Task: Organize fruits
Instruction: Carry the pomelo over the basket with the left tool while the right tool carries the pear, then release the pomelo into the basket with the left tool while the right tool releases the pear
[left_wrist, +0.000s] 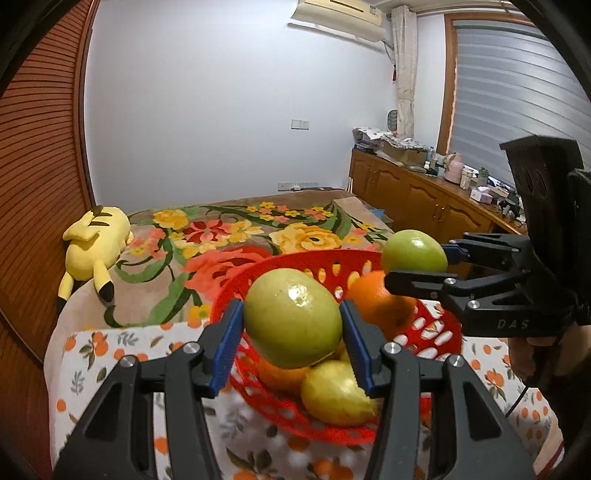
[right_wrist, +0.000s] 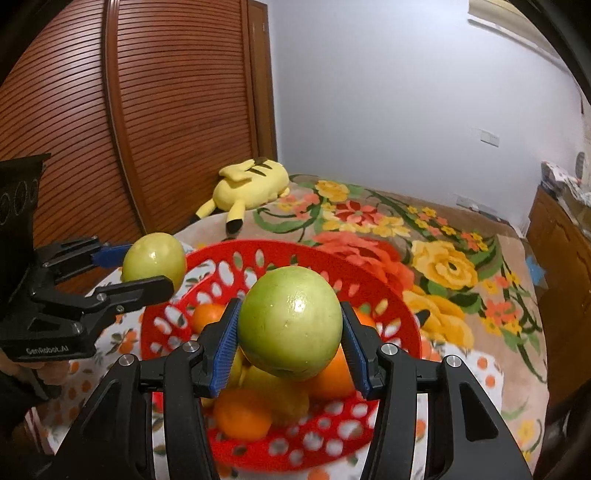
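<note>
A red perforated basket (left_wrist: 314, 258) (right_wrist: 295, 247) stands on an orange-print cloth and holds oranges (left_wrist: 376, 302) (right_wrist: 242, 413) and a yellow fruit (left_wrist: 336, 395). My left gripper (left_wrist: 291, 325) (right_wrist: 136, 269) is shut on a green fruit (left_wrist: 288, 314) (right_wrist: 155, 258), held in the air over the basket's near left side. My right gripper (right_wrist: 290, 332) (left_wrist: 424, 264) is shut on a second green fruit (right_wrist: 291, 321) (left_wrist: 413, 253), also above the basket. The blue pads press both sides of each fruit. Both held fruits hide part of the basket's contents.
A yellow plush toy (left_wrist: 96, 243) (right_wrist: 255, 181) lies on the floral blanket (left_wrist: 236, 229) behind the basket. A slatted wooden door (right_wrist: 147, 110) stands at the left. A wooden cabinet (left_wrist: 424, 195) with cluttered top runs along the right wall.
</note>
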